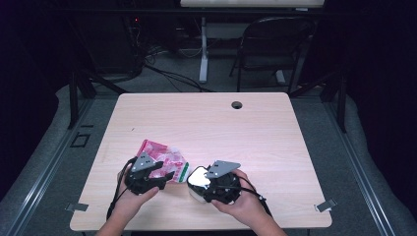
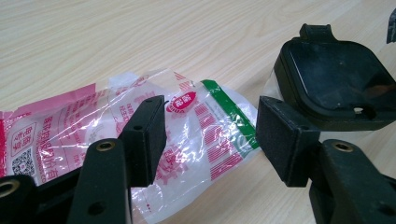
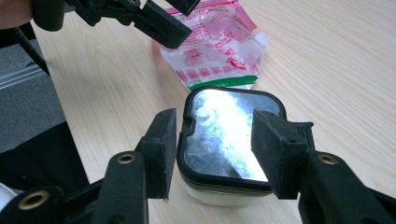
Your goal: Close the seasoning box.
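The bag (image 2: 196,126) is thin, crinkled, glossy clear plastic printed red and green. The box's lid (image 3: 227,133) is shiny black plastic (mirror-like on top). The table (image 1: 206,123) is pale matt wood-grain laminate.

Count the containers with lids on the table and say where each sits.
1: a lidded box at the table's near edge, between the right gripper's open jaws, just right of the plastic bag. No others visible.

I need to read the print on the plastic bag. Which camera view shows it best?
The left gripper view: the plastic bag lies close, red print, green stripe and a code square plain. The right gripper view shows its far end beyond the black-lidded container, print small. In the high view it is a small pink patch.
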Demonstrator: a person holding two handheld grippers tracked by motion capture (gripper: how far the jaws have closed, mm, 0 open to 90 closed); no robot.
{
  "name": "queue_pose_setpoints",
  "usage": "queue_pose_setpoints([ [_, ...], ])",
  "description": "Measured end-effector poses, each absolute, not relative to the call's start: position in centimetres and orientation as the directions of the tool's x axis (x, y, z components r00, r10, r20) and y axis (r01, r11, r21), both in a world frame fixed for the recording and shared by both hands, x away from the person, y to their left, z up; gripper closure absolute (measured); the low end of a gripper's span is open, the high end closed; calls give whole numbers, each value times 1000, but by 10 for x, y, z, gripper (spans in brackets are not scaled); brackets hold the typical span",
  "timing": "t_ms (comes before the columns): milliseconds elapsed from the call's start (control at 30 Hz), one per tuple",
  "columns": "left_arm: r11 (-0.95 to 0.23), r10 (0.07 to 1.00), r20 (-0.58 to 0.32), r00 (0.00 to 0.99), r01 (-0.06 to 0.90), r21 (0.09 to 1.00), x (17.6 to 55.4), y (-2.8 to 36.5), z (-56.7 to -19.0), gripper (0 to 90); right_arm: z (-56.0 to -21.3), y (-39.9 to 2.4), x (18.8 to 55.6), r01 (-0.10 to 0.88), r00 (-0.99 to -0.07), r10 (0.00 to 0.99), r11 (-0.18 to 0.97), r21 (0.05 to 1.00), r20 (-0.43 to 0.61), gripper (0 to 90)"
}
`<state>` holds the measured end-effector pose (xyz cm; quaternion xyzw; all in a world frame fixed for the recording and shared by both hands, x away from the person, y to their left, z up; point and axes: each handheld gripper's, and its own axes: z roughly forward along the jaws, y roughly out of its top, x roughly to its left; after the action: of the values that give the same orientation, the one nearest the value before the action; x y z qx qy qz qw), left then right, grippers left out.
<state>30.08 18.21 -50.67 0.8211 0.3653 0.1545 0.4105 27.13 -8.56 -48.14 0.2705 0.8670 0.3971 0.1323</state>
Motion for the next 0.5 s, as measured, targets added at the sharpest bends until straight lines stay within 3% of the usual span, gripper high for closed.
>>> queue_pose_setpoints([
  [500, -398, 730, -45, 682, 478, 783, 301, 183, -507, 427, -480, -89, 274, 387, -813, 582, 522, 760, 15, 476],
])
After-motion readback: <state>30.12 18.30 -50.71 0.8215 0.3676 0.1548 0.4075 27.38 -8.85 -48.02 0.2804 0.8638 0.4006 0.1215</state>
